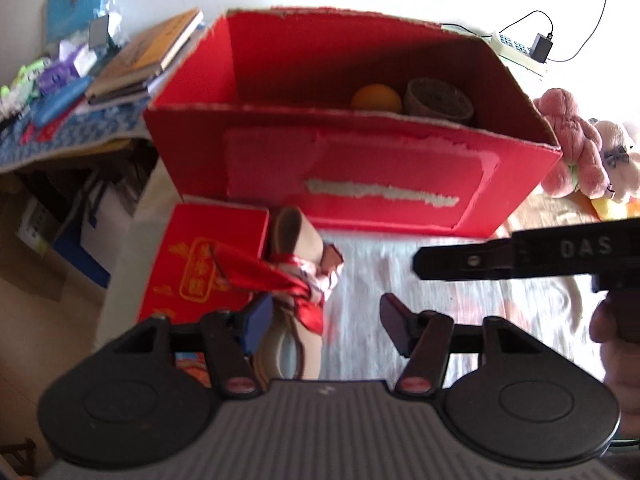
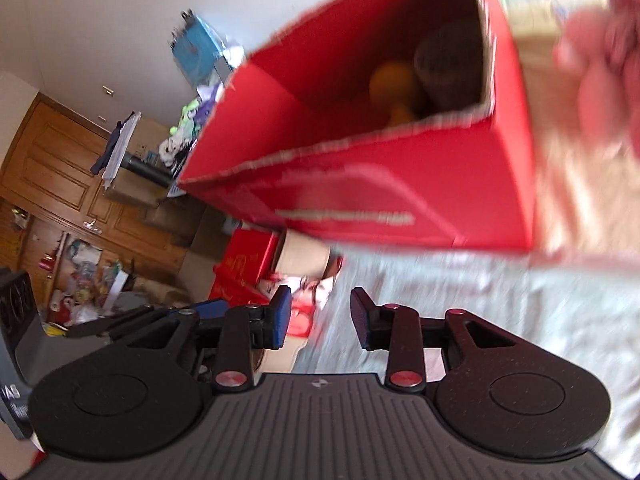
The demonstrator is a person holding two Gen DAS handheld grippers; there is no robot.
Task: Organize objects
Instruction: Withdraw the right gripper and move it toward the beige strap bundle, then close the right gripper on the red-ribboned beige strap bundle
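Note:
A big open red cardboard box [image 1: 360, 168] stands on the bed ahead; inside are an orange ball [image 1: 376, 98] and a brown round container [image 1: 438, 100]. A small red gift box [image 1: 208, 264] lies at its front left, with a beige tape-like roll [image 1: 296, 240] tied with red ribbon [image 1: 296, 292] beside it. My left gripper [image 1: 324, 320] is open and empty, its left pad next to the roll. My right gripper [image 2: 320, 316] is open and empty; its side crosses the left wrist view [image 1: 520, 256]. The right wrist view shows the red box [image 2: 400, 184], blurred.
Pink and white plush toys [image 1: 584, 148] lie right of the box. A side table at left holds books [image 1: 152, 56] and clutter. A power strip [image 1: 516, 48] lies behind the box. A white bedsheet [image 1: 440, 320] covers the bed. Wooden cabinets [image 2: 60, 168] stand far left.

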